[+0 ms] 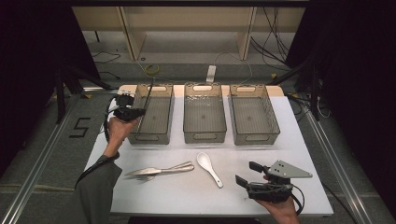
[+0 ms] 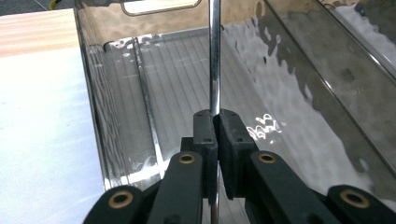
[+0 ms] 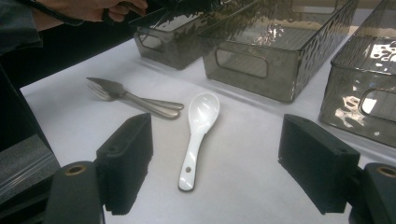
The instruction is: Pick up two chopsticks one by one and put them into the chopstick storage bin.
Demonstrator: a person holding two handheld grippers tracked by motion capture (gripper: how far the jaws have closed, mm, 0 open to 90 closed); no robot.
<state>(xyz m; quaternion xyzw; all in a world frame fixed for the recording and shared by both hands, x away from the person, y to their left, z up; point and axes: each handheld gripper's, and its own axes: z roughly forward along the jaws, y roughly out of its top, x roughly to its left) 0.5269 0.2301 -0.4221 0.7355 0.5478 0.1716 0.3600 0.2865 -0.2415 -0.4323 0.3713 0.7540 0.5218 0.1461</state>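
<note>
My left gripper (image 1: pixel 136 112) hovers at the near left corner of the left smoky plastic bin (image 1: pixel 150 136), shut on the thin shiny shaft of a metal utensil (image 1: pixel 149 92). In the left gripper view the jaws (image 2: pixel 215 117) pinch that shaft (image 2: pixel 214 56), which points away over the bin's ribbed floor (image 2: pixel 177 79); its far end is hidden. Near the table's front right, my right gripper (image 1: pixel 248 173) stands open with nothing between its jaws (image 3: pixel 217 144). A white ceramic spoon (image 1: pixel 209 168) (image 3: pixel 198 135) lies on the white table ahead of it.
A metal fork and another metal utensil (image 1: pixel 159 171) (image 3: pixel 133 97) lie together left of the spoon. The middle bin (image 1: pixel 204 136) and right bin (image 1: pixel 255 138) stand side by side behind, both with nothing inside. The table's front edge runs close to my right hand.
</note>
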